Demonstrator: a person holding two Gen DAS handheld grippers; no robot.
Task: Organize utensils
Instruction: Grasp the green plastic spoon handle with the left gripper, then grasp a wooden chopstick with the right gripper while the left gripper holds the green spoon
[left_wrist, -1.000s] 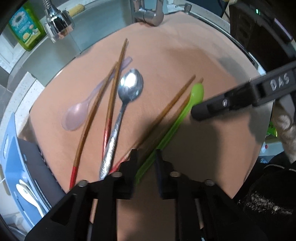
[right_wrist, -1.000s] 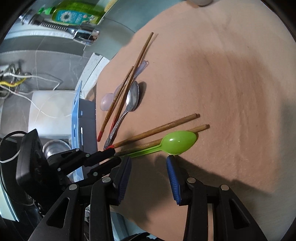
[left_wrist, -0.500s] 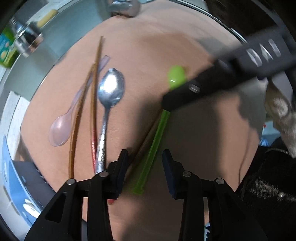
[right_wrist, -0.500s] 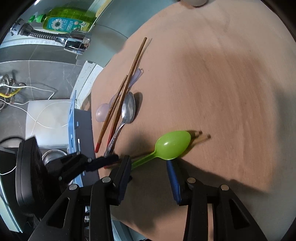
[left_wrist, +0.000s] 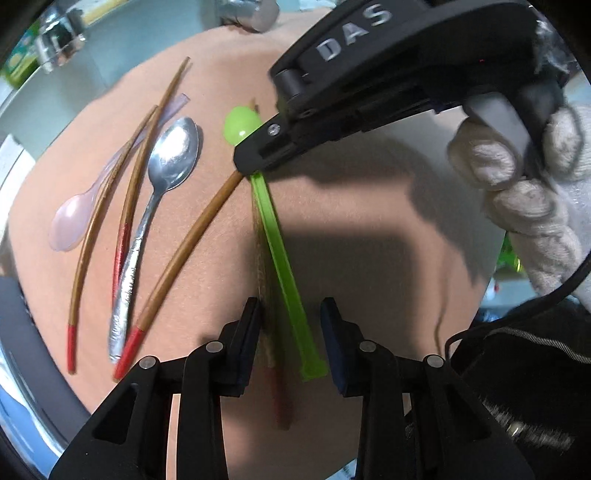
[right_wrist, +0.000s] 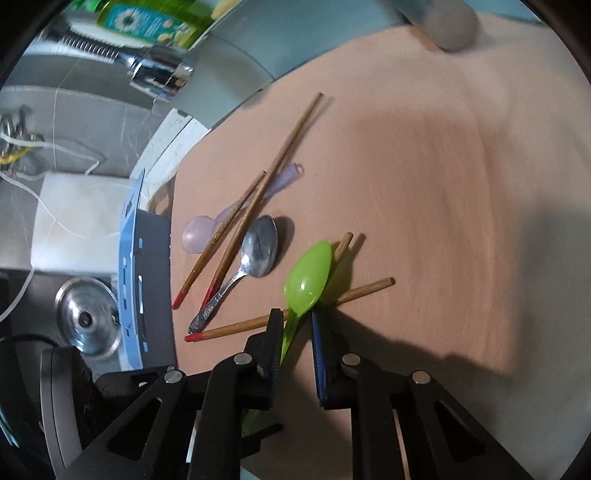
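Green spoon between right hand-held gripper

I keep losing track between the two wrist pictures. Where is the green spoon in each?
Left wrist: green spoon runs up the centre, bowl at top, handle end between the left gripper fingers.
Right wrist: bowl centre-low, handle toward the right gripper.
Shared landmark: metal spoon.

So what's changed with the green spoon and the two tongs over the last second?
The green spoon has swung round, so the two chopsticks under it now cross. The right tongs have just been closing around its neck; whether they pinch it is unclear. The left tongs straddle its handle, open. The metal spoon, pink spoon and other chopsticks stayed put.
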